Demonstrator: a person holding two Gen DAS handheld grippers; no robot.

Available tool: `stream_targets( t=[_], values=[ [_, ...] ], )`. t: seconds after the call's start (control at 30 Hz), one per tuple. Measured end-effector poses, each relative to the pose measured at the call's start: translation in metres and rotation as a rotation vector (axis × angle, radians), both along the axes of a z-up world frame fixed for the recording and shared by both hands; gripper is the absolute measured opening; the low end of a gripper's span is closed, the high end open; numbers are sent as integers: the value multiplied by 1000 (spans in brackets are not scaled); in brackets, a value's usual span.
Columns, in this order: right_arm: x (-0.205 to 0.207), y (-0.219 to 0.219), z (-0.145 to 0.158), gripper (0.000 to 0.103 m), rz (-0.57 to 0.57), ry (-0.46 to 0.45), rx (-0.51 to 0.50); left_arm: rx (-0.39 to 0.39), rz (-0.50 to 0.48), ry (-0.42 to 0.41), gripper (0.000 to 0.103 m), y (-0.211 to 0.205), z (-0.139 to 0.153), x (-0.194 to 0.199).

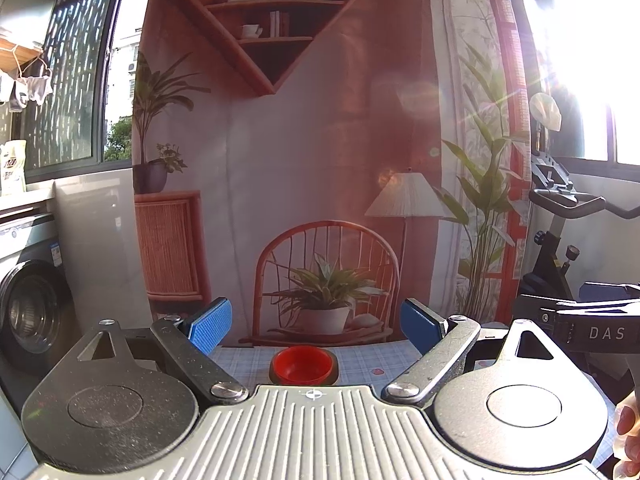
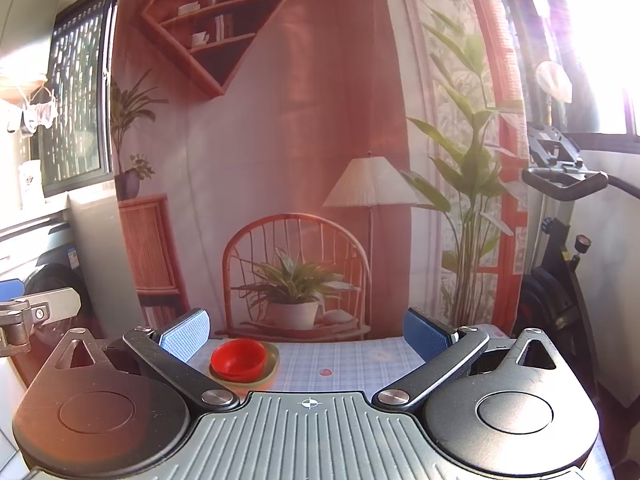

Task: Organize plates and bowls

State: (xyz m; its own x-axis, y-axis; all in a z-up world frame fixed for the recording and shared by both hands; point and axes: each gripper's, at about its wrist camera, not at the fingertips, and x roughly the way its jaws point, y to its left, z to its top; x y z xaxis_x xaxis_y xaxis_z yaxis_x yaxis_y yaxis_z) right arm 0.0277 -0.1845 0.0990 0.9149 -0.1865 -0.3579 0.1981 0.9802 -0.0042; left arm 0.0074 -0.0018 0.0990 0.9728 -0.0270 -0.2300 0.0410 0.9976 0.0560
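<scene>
At the left, the left gripper (image 1: pixel 316 326) hangs with its jaws spread wide and nothing between them. A red bowl (image 2: pixel 238 357) sits nested in a shallow olive plate (image 2: pixel 269 372) on the checked tablecloth (image 2: pixel 352 360), ahead of both grippers. At the right, the right gripper (image 2: pixel 306 334) is likewise released and empty.

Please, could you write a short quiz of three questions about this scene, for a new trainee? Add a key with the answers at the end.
1. True or false: the red bowl sits inside the green plate.
2. Which gripper has something between its fingers? A) the left gripper B) the right gripper C) neither
3. Fill in: the bowl and plate rest on a table covered by a ______ cloth.

Key:
1. True. The bowl stands in the plate.
2. C. Both are open and hold nothing.
3. Checked, light blue.
</scene>
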Motion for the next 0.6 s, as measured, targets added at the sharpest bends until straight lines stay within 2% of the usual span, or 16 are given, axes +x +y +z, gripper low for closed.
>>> stream_targets(
  t=[0.6],
  values=[
    [-1,-1,3,103,4,2,-3,-10,-3,0,92,0,2,-2]
  ],
)
